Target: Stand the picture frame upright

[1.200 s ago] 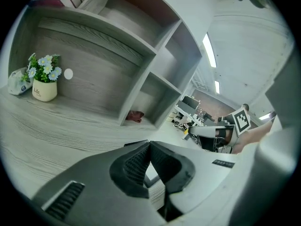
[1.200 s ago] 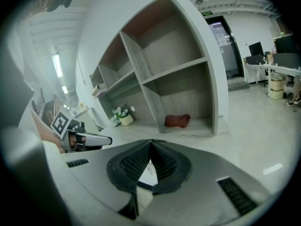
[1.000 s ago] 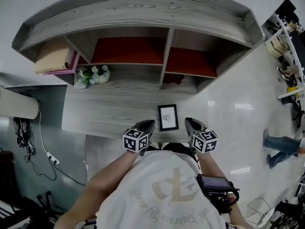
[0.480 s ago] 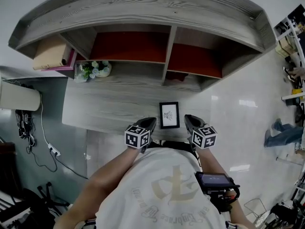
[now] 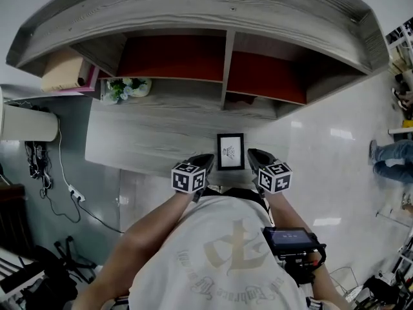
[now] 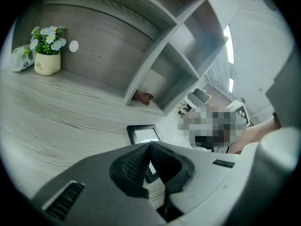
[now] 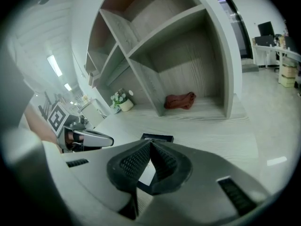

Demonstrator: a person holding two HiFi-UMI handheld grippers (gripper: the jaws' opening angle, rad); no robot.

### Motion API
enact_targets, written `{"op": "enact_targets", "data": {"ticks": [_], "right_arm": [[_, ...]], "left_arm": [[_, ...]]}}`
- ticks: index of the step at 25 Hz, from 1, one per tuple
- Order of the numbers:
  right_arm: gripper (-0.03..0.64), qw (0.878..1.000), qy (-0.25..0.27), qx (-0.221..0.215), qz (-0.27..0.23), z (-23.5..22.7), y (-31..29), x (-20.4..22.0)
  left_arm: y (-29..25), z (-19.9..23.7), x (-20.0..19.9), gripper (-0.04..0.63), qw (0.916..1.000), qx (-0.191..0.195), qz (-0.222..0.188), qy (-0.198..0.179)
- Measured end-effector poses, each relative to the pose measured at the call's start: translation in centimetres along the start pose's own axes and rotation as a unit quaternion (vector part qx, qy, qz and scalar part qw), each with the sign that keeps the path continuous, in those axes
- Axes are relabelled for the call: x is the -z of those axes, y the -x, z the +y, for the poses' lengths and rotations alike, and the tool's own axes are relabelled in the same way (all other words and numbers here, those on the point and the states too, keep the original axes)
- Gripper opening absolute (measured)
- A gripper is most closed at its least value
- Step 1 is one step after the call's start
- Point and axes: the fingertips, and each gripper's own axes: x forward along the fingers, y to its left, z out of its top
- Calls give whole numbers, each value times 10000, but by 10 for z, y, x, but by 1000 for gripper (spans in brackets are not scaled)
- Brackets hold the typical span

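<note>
The shelf unit [image 5: 193,5] fills the top of the head view. In the right gripper view, its lower compartment just right of the divider holds a crumpled red cloth [image 7: 180,100]. At the left of the surface [image 5: 155,134] stands a white pot [image 6: 47,62] with small white and blue flowers in it, and a small packet [image 6: 21,58] is just beside it. A tan box [image 5: 61,70] lies on something pink at the upper left of the head view, partly cut off by the shelf unit's side.

The picture frame [image 5: 230,151] lies flat on the surface near its front edge, in the lower middle of the head view, between the tips of the two grippers. The left gripper [image 5: 208,157] has its jaws together with nothing in them, and so does the right gripper [image 5: 250,152]. Each tip is just beside a near corner of the frame; whether either touches it cannot be told.

In both gripper views the jaws cover the near end of the frame. The drawing in it is too small to make out. The person's torso hides the front edge of the surface.
</note>
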Motion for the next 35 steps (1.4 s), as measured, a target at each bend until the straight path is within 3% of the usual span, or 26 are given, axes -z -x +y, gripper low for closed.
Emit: {"op": "enact_targets", "data": {"ticks": [7,11,14,18,23,35], "right_arm": [[8,9992,-226,8,322,-14,-15,15],[48,9980,-397,2,494,-19,-22,24],[84,9968,-536,11,594,-23,-27,28],[86,9952,-632,47,750,-27,-33,34],[115,9929,-697,68,966,-29,-42,42],[115,9885,-610,293,1351,-34,-63,52]], "left_arm": [[-17,8,12,45,9993,-186,267,156],[-24,10,16,108,9986,-293,383,231],[-29,12,18,114,9980,-389,427,259],[-34,13,16,114,9975,-480,437,290],[-43,16,18,172,9958,-525,501,555],[-69,21,23,172,9917,-782,851,560]]}}
